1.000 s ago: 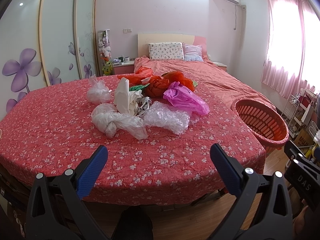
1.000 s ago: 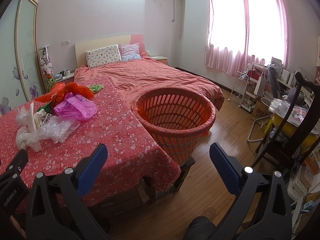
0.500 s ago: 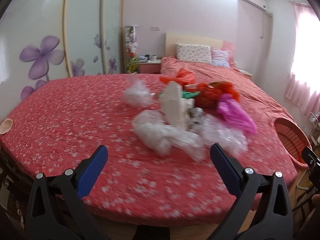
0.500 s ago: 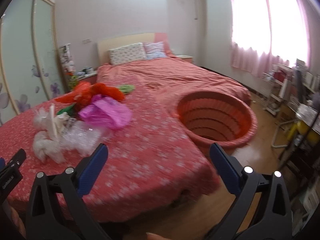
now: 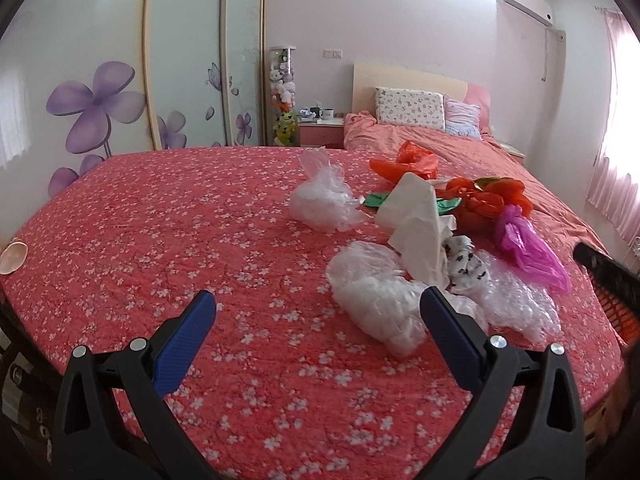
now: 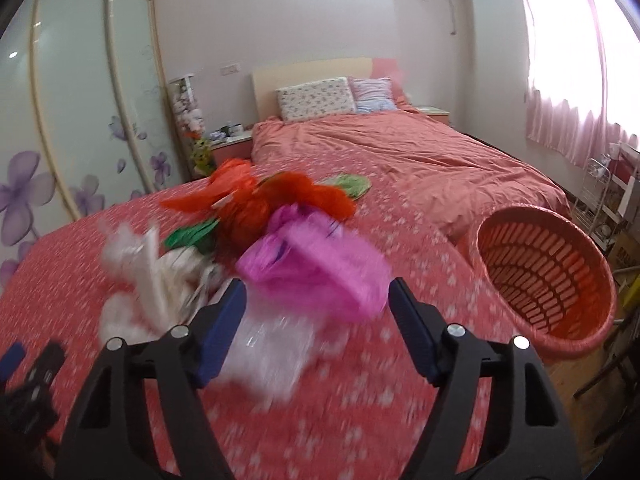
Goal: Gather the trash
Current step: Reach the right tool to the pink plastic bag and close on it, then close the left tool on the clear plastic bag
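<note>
While the right gripper [image 6: 314, 312] is closing its jaws, nothing is pinched between them yet: the magenta bag [image 6: 320, 268] and the clear bubble wrap [image 6: 268, 344] lie just beyond the pads on the flowered red cover [image 6: 360, 412], in a blurred view. The left gripper [image 5: 318, 334] hangs with its jaws spread wide and empty, its right finger just beside the crumpled white plastic bag [image 5: 376, 296]. All the trash sits bunched together mid-cover (red bags [image 5: 484, 196], a cream paper bag [image 5: 416, 220], a second clear bag [image 5: 320, 196] a little apart), and the orange basket [image 6: 548, 276] stands off the cover's right edge. My worry is the closing jaws catching two tangled pieces at once, or only a thin fold of film that slips free. Pads could also nip the cover itself and drag it.
</note>
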The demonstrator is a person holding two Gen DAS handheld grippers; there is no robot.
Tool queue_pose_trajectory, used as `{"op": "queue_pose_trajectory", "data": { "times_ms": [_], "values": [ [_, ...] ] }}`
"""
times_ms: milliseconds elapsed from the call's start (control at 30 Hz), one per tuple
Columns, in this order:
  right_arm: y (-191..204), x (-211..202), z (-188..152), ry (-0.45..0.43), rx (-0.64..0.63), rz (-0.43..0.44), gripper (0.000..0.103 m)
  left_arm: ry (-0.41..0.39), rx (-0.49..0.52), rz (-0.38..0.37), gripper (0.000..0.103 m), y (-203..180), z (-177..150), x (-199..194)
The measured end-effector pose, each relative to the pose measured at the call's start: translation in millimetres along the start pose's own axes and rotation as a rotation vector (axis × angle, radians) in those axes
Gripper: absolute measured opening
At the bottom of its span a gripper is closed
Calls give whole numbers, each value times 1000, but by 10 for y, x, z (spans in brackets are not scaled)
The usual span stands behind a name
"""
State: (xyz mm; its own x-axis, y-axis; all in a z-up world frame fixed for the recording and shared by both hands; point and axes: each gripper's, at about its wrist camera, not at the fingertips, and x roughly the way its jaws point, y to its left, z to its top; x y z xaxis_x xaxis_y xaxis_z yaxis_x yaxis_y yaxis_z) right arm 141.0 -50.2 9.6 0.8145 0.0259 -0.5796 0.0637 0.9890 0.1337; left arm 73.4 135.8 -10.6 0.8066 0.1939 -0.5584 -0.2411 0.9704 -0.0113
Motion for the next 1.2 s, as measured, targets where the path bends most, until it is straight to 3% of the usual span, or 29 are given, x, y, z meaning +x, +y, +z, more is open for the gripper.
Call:
{"op": "queue_pose_trajectory", "data": {
  "times_ms": [167, 400, 567, 667, 733, 833, 1200],
  "values": [
    [-59, 372, 184, 57, 24, 20, 72, 16, -11, -33, 101, 19, 9, 112],
    [191, 804, 237, 118, -35, 40, 67, 23, -28, -75, 101, -7, 80, 262],
    [324, 1082, 272, 153, -92, -3, 65, 24, -25, -82, 100, -46, 139, 342],
    [248, 1205, 256, 196, -86, -3, 48, 29, -17, -92, 98, -69, 143, 375],
    [200, 1228, 237, 203, -88, 10, 24, 35, -7, -104, 96, -90, 133, 400],
    [100, 1124, 255, 180, -75, 51, 9, 49, -1, -118, 91, -114, 121, 427],
    [-311, 571, 236, 81, -11, 81, 5, 99, 18, -154, 84, -242, 59, 488]
  ]
}}
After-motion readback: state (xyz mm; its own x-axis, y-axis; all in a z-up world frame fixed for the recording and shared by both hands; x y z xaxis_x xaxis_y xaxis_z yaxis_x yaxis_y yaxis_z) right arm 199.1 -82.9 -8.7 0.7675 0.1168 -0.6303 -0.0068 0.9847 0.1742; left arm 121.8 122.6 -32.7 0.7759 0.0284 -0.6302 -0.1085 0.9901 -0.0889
